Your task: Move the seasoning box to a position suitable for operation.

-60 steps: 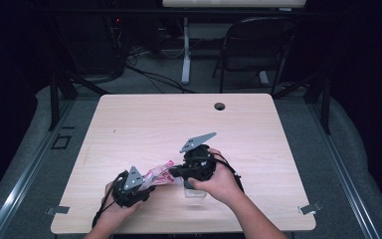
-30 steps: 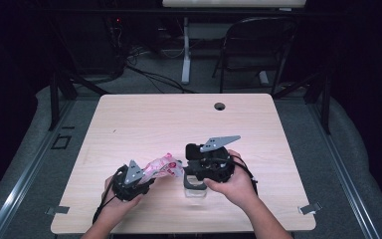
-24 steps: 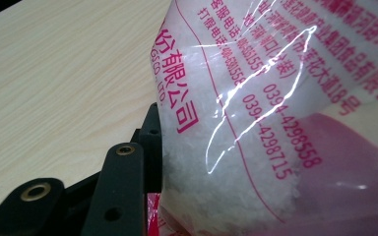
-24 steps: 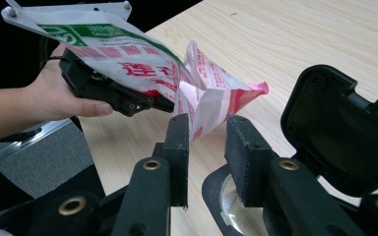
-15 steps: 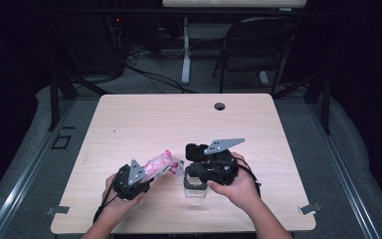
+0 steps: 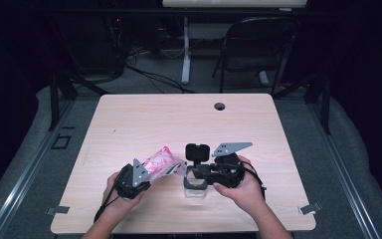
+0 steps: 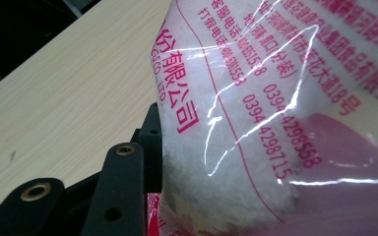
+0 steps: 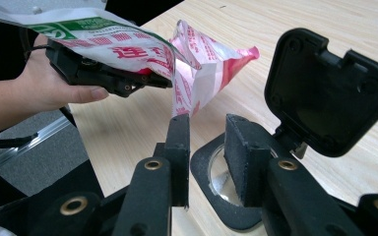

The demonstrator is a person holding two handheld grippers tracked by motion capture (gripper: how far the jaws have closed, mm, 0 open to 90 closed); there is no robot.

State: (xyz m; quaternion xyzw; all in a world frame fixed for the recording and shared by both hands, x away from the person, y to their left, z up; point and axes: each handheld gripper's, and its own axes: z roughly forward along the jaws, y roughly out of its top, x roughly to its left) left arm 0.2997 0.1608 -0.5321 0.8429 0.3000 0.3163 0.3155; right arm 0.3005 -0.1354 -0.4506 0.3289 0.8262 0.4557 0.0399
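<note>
Near the tabletop's front edge, left tongs (image 6: 151,172) grip a tilted pink bag (image 6: 163,163); right tongs (image 6: 195,175) clamp a jar (image 6: 195,188), lid (image 6: 197,152) flipped open. Pouring step; next, bring the bag's mouth over the jar opening.

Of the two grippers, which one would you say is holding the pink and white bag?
The left gripper holds the bag, its jaws clamped on the white-filled plastic. The right gripper instead sits at the clear container with the open black lid.

Dark room, folding chair (image 6: 258,47), grey floor (image 6: 350,164)
</note>
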